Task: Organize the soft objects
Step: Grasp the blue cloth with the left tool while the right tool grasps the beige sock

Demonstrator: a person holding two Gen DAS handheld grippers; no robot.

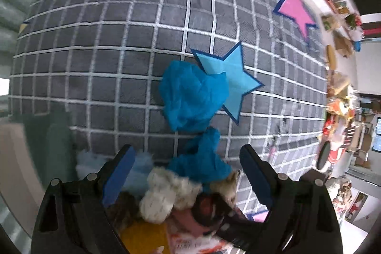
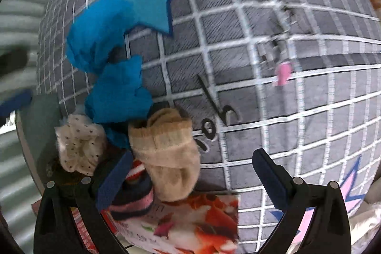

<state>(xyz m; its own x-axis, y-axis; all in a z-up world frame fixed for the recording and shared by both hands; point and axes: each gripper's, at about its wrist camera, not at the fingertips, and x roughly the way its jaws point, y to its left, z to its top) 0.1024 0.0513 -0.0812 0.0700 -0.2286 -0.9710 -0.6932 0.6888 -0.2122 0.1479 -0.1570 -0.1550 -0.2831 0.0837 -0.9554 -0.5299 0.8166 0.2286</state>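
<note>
left gripper jaws wide, nothing gripped; right gripper jaws wide, nothing gripped | grey grid mat under both | blue cloths ahead of left fingertips, one overlapping blue star | beige sock between right fingers, untouched | dotted cloth beyond its left finger

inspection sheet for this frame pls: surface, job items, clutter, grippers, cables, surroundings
Surface: grey grid-patterned mat with a blue star and a pink star on it.
Job's things: two crumpled blue cloths, beige sock, dotted cream cloth, striped dark sock, piled at the mat's edge.
Clutter: printed red-flower packet; small pink clip.
Grippers: left hand-held gripper open, above the pile; right hand-held gripper open, beige sock between the jaws, not pinched.
Cables: nothing seen.
Surroundings: cluttered shelves, blurred.
</note>
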